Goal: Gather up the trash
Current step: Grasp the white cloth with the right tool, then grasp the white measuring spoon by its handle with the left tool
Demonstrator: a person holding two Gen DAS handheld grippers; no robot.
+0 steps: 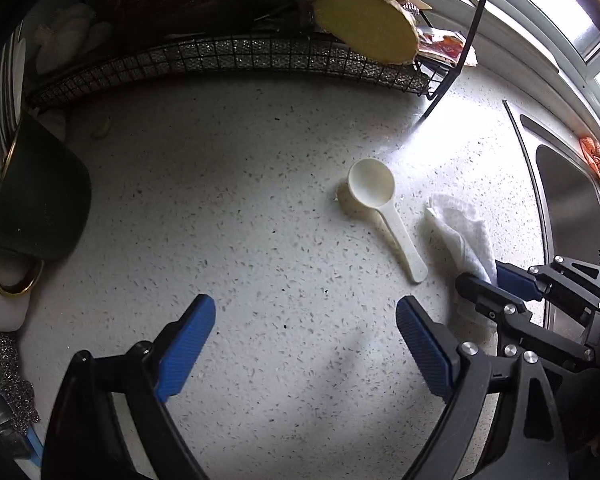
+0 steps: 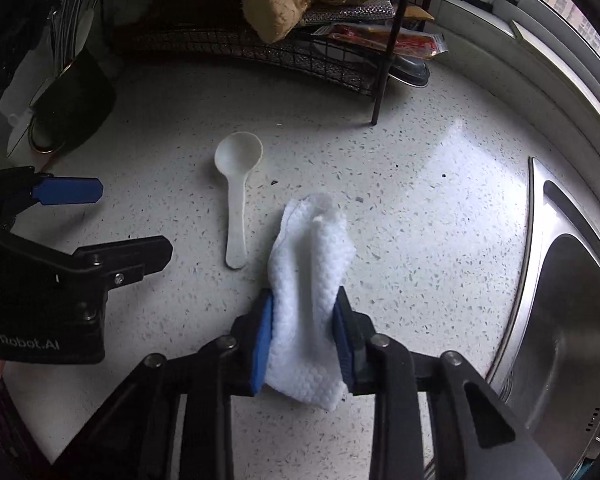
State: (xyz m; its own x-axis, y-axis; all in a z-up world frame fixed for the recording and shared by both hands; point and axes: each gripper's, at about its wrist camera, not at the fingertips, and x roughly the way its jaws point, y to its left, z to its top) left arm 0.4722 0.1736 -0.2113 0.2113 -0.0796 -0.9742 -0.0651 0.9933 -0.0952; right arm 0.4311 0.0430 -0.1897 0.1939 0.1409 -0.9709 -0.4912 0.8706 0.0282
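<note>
White dimpled paper towel [image 2: 308,280] pinched between blue fingers [image 2: 262,340].

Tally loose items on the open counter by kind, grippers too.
Plastic spoon: 1
Paper towel, pinched in right gripper: 1
Grippers, with left gripper open and empty: 2
Total: 4

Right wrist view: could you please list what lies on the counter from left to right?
Left gripper → white plastic spoon → crumpled white paper towel, clamped in the right gripper → steel sink.
</note>
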